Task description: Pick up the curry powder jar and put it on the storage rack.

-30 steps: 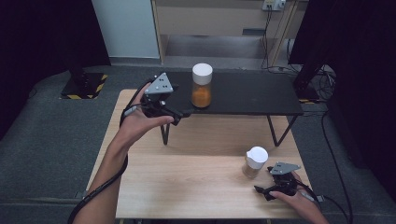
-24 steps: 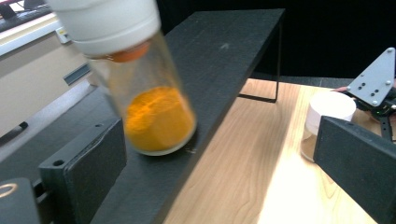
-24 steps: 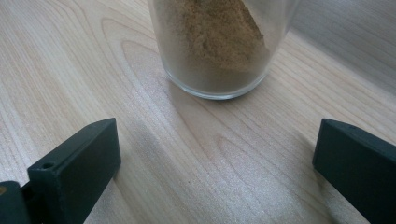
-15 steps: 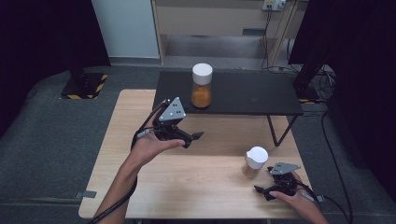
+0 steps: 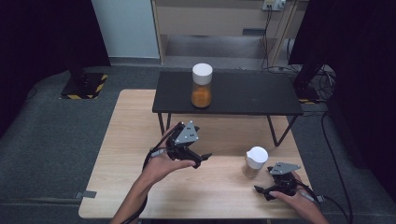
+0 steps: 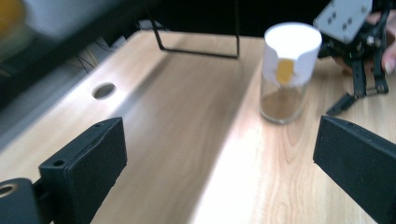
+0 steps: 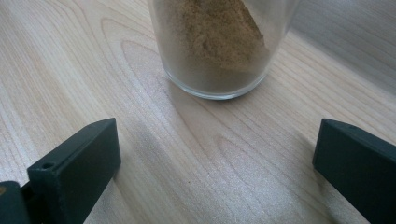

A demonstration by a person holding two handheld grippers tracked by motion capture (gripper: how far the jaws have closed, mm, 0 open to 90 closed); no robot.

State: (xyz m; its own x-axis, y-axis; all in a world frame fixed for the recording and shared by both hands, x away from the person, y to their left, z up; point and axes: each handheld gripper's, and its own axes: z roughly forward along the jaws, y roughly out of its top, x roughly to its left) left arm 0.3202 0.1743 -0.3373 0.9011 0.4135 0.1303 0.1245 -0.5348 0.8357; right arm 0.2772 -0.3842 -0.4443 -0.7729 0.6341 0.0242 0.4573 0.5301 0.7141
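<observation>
Left tongs [image 5: 200, 157] have pulled back from the black raised shelf [image 5: 243, 95] over the last second; they now hang over the middle of the wooden tabletop [image 5: 126, 154], jaws spread wide, nothing between them; orange-filled jar [image 5: 201, 86] stands alone on the shelf, upright, white lid on, well apart from both tongs.

Left gripper view: the camera now faces the brown-powder jar [image 6: 288, 74], upright on the tabletop, white lid with a yellow tab.

Right tongs [image 5: 270, 190] unmoved, low at the near right edge, just beside that jar; right gripper view has the jaws wide apart, empty, the jar's glass base [image 7: 219, 46] close ahead but not touched.

Judgement: orange jar looks placed and released; attention turns to the brown-powder jar; it is not yet gripped.
</observation>
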